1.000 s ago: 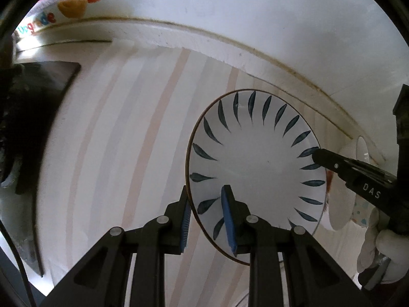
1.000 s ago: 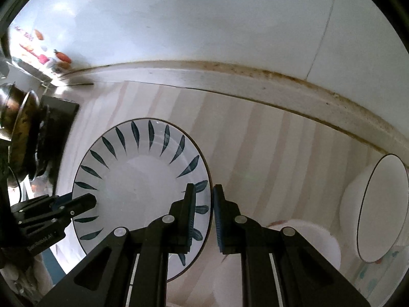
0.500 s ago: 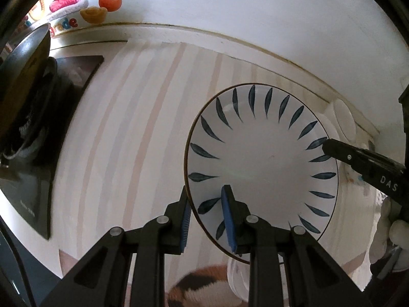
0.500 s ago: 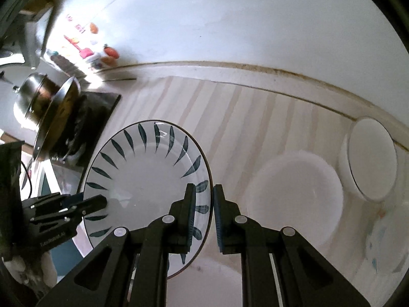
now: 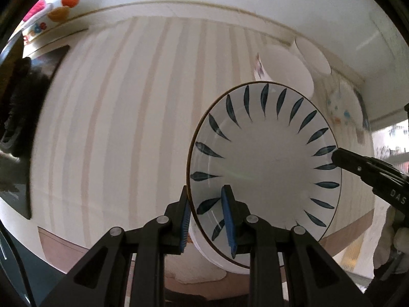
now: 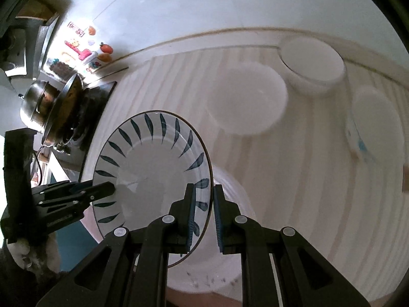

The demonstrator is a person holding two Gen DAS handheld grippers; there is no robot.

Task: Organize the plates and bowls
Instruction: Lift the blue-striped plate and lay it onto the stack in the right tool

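Both claws are clenched on opposite rims of the leaf-patterned plate (image 5: pixel 265 168): left claw (image 5: pixel 207 220), right claw (image 6: pixel 203 217). I carry it above the striped counter (image 5: pixel 122 128). Uneven pulling could slip a rim, dropping it onto the white bowls (image 6: pixel 245 99).

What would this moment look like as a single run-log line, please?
left claw: shut on leaf plate rim | right claw: shut on opposite rim | plate: above striped counter
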